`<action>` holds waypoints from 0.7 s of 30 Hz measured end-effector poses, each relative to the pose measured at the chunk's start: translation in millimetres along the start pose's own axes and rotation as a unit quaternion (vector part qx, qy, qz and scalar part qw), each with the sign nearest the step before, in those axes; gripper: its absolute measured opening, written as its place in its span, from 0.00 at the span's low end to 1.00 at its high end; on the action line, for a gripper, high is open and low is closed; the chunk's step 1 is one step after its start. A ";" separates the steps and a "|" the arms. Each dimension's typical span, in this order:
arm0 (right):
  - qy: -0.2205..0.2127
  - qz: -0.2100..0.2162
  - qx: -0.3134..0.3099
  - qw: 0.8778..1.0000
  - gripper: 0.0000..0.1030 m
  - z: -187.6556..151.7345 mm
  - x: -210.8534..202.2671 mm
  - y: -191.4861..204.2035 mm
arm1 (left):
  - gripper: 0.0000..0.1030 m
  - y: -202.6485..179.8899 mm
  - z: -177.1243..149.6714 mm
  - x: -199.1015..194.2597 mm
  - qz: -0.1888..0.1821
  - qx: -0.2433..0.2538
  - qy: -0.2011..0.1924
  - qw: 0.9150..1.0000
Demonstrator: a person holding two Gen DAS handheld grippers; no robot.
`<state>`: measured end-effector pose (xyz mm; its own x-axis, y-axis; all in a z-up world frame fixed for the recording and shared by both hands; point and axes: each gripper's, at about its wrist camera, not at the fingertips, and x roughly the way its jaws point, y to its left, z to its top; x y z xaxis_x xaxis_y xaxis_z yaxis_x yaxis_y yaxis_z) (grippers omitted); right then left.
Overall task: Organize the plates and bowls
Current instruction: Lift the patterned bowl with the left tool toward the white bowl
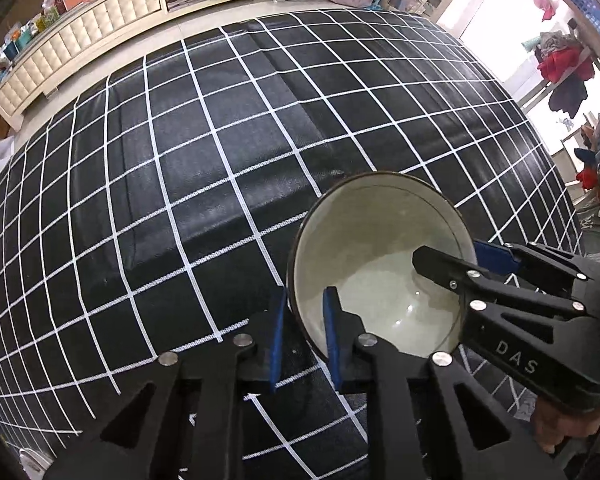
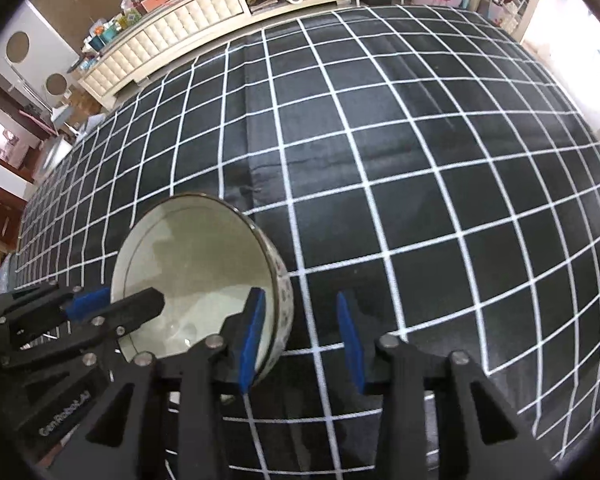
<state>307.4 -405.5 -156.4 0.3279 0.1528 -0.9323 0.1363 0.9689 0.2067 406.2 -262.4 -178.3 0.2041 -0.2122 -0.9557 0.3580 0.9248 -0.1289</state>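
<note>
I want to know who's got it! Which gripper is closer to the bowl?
The left gripper: its fingers pinch the rim of the bowl. The right gripper straddles the rim, outer finger apart.

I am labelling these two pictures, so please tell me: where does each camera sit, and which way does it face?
Left wrist: on the left claw, looking forward and down at the bowl and the checked cloth; its own fingers, the right claw and a hand show.
Right wrist: on the right claw, facing the same way; its own fingers show, and the left claw at left.
Shared: the bowl, the cloth, both claws.
</note>
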 end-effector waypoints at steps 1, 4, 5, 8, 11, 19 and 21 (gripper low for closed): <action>-0.002 0.003 -0.001 1.000 0.32 -0.7 -0.6 0.6 | 0.15 0.4 0.5 0.3 -0.001 -0.001 -0.001 1.000; -0.004 0.009 -0.010 1.000 0.18 -3.0 -2.3 7.0 | 0.14 1.9 1.1 -1.6 -0.003 -0.004 -0.001 1.000; -0.006 0.002 -0.013 1.000 0.17 -4.4 -2.5 9.8 | 0.14 1.6 0.5 -2.1 0.001 -0.002 -0.001 1.000; -0.010 -0.008 -0.014 1.000 0.17 -6.4 -3.9 11.8 | 0.13 -1.4 -1.0 -3.3 0.015 0.003 -0.001 1.000; -0.007 -0.004 0.003 1.000 0.16 -7.8 -7.5 10.8 | 0.13 -2.4 -0.9 -6.0 0.018 -0.004 -0.001 1.000; -0.009 0.008 0.022 1.000 0.16 -14.4 -21.6 20.0 | 0.13 -5.8 -13.4 -32.7 0.027 0.002 -0.014 1.000; -0.011 0.010 0.019 1.000 0.16 -17.7 -25.5 25.0 | 0.13 -3.4 -19.4 -38.6 0.026 -0.003 -0.015 1.000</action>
<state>285.9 -381.7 -132.7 0.3519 0.1663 -0.9211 0.1657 0.9575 0.2361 379.4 -251.1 -146.0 0.2507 -0.1727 -0.9525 0.3410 0.9366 -0.0801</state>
